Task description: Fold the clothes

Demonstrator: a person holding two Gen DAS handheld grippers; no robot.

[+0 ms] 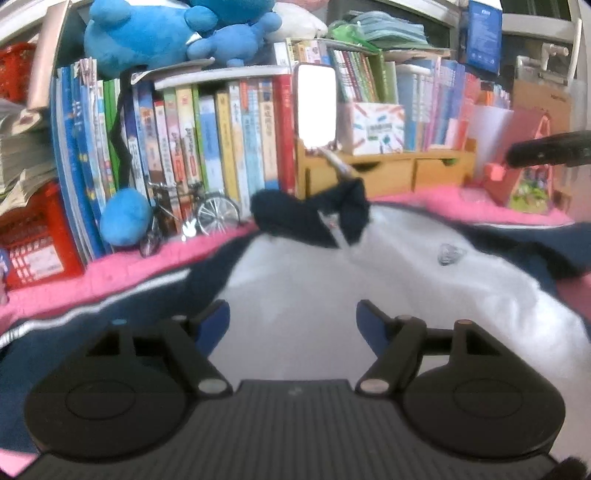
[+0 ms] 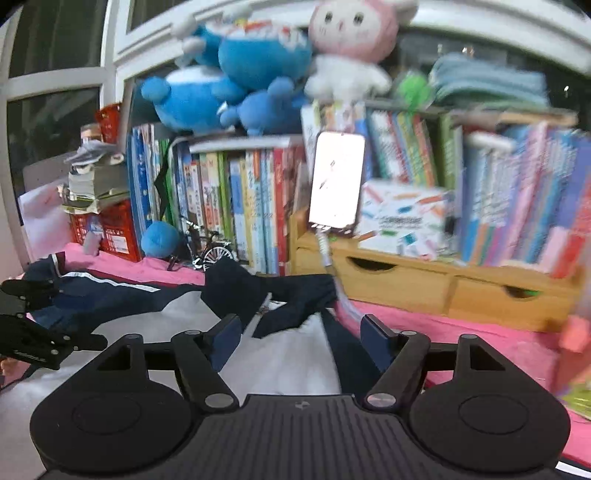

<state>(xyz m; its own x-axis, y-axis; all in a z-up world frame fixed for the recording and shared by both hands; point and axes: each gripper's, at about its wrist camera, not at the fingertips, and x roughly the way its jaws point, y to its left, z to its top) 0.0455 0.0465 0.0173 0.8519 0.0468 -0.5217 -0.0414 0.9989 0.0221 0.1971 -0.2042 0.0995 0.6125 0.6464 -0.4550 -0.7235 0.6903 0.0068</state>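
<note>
Left gripper: your left gripper (image 1: 293,325) has its jaws apart, nothing between the blue pads, only the white cloth lying under the gap.
Right gripper: your right gripper (image 2: 301,338) has jaws apart too, pads pressing on nothing; cloth shows below the gap.
Jacket: the jacket (image 1: 332,288) (white body, navy sleeves and collar) lies spread on the pink cover (image 1: 110,269), just ahead of and beneath both grippers.
Collar: the navy collar (image 1: 310,218) sits bunched ahead of your left gripper, at the jacket's far edge.
Sleeve: a navy sleeve with a white stripe (image 1: 92,314) runs off to the left of your left gripper.
Badge: a small grey badge (image 1: 448,254) sits on the white front, ahead and to the right of your left gripper.
Beyond: books (image 1: 207,140) stand in a row past the jacket, a phone (image 1: 317,105) glowing white among them, blue plush toys (image 1: 166,29) on top, a toy bike (image 1: 192,218) at their foot.
View: both pictures are blurred.
</note>
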